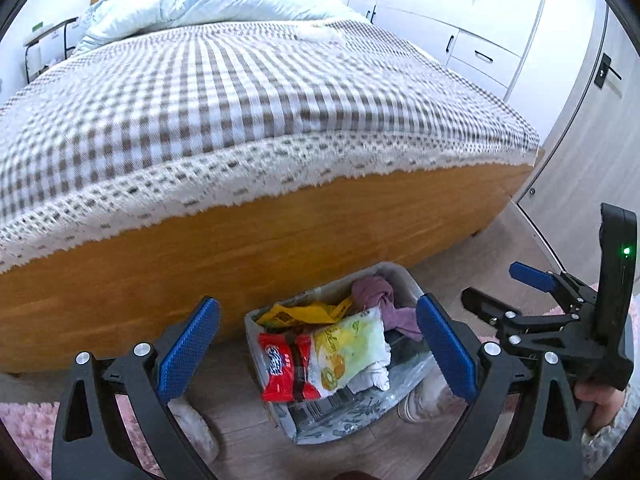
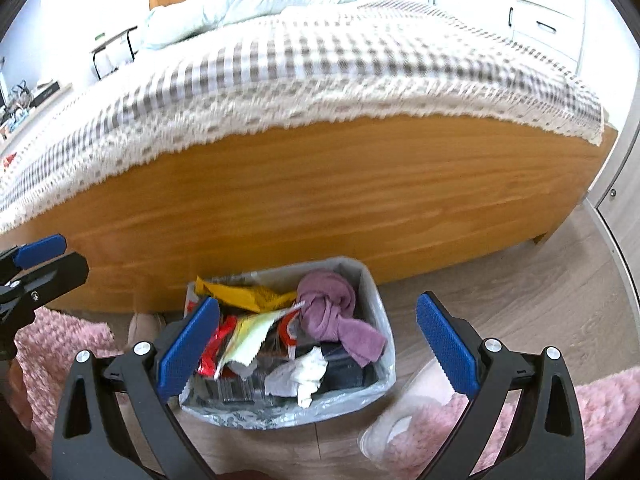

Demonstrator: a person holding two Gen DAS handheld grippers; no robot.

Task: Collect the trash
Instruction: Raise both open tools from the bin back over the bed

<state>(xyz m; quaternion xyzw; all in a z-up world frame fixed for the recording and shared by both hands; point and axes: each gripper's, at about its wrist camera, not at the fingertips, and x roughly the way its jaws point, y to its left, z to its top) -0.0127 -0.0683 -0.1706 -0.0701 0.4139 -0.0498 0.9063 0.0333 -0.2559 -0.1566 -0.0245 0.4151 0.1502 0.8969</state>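
With both sets of fingers spread and empty, the left gripper and right gripper hover above the lined bin. It stands on the floor against the bed, already stuffed with wrappers, a purple cloth and tissue, so collecting looks nearly finished.

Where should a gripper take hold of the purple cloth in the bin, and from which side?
Probably from above, on the knotted bulge of the purple cloth. It sits highest in the bin, by the far right corner, clear of the wrappers. The loose tail droops lower and looks likelier to slip.
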